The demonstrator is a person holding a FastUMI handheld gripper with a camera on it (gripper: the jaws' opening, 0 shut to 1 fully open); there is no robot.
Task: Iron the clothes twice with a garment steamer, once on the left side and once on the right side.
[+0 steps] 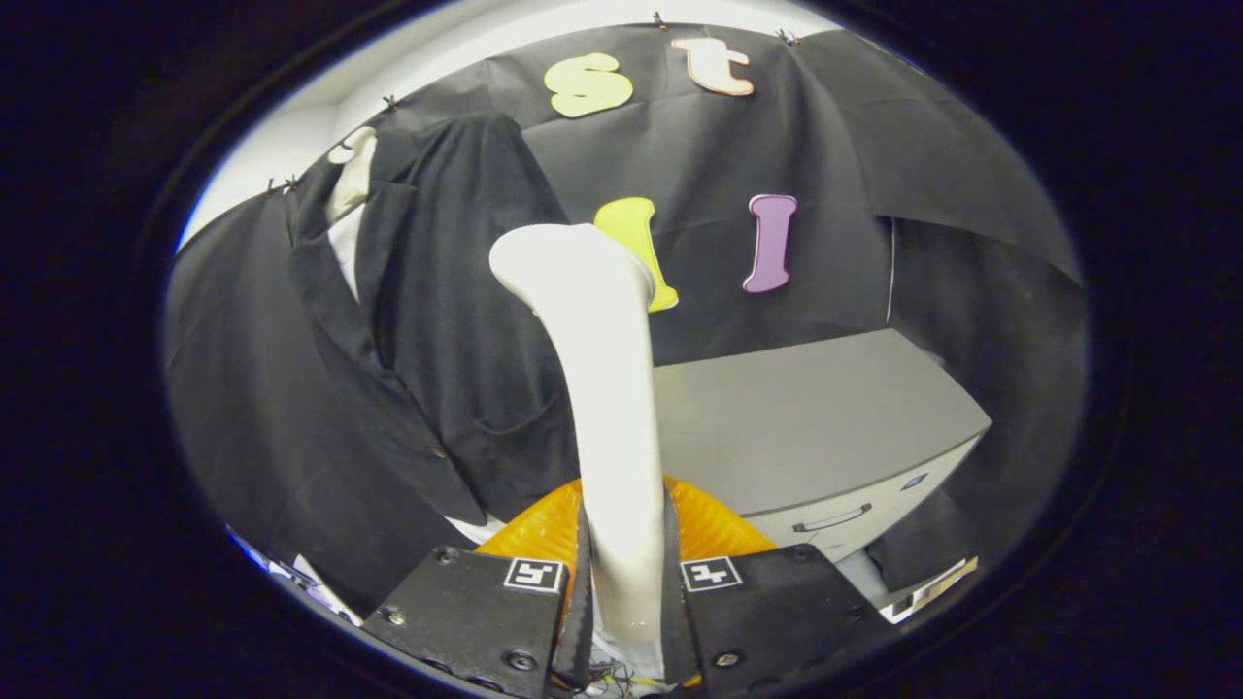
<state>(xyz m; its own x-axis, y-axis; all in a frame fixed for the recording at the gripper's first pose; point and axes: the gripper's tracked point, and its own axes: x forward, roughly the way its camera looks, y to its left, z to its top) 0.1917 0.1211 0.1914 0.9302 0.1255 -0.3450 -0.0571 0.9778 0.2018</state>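
Note:
My gripper [626,582] is shut on the handle of a white garment steamer [607,388]. The steamer rises upright from between the fingers, with an orange translucent tank [714,529] at its base and its head at the top. A black suit jacket [427,359] hangs on a mannequin to the left and beyond the steamer, over a white shirt [345,248]. The steamer head stands just right of the jacket's front, apart from the cloth as far as I can tell.
A grey cabinet [816,417] with a drawer handle [830,519] stands to the right, beyond the fingers. Black cloth covers the wall behind the jacket and cabinet. A white wall shows above the cloth.

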